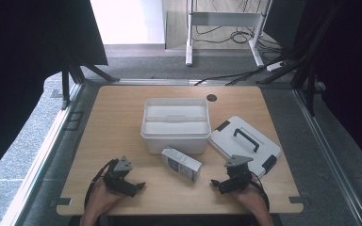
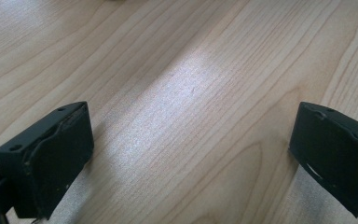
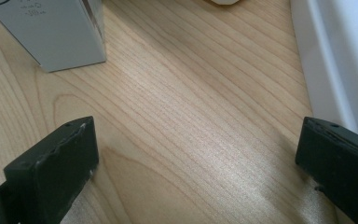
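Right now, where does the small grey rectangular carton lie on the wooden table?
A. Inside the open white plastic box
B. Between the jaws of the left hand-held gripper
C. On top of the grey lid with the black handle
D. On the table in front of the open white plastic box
D: the small grey rectangular carton rests on the wooden table, just in front of the open white plastic box, with nothing gripping it.

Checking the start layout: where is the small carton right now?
In the high view the small carton lies on the table between both grippers, just in front of the open white bin, left of the detached lid.
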Available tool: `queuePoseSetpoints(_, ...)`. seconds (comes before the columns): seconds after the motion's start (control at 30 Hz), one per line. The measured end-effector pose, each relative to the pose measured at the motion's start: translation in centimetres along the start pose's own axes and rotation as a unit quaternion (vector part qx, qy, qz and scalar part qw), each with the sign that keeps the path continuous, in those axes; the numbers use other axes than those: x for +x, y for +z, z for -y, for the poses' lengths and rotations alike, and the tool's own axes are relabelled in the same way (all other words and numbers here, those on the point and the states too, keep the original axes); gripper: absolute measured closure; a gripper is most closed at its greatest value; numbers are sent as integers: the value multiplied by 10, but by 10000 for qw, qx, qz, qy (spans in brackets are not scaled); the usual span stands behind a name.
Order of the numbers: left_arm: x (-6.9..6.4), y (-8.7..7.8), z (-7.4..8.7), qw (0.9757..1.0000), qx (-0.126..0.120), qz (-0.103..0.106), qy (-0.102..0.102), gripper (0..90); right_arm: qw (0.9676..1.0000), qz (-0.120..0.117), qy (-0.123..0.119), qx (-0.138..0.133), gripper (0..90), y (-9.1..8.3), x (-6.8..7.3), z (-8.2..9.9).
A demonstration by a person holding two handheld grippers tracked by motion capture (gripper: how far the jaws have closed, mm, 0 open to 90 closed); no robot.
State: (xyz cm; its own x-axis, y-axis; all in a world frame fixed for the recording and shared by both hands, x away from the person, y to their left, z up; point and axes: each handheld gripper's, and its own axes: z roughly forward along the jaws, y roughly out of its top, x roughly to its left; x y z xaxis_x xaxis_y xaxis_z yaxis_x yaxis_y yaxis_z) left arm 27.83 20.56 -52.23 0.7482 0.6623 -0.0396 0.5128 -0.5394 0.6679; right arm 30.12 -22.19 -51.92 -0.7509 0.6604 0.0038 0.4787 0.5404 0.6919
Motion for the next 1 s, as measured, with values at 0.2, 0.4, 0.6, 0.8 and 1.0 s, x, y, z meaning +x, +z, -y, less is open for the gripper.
queuePoseSetpoints(0.2, 0, 0, 0, 10000, 1, -13, -22, 0, 10000, -2, 2, -1, 0, 0, 0, 0)
queuePoseSetpoints(0.4, 0, 0, 0, 10000, -6, -43, -52, 1, 10000, -2, 2, -1, 0, 0, 0, 0)
queuePoseSetpoints(0.6, 0, 1, -1, 10000, -3, -49, -68, 0, 10000, -3, -2, 3, 0, 0, 0, 0)
queuePoseSetpoints(0.8, 0, 1, -1, 10000, -2, -50, -71, 0, 10000, -13, 11, 18, 1, -1, -1, -1)
queuePoseSetpoints(1.0, 0, 1, -1, 10000, -2, -52, -76, 0, 9998, -89, -17, 159, 17, -6, 1, -7)
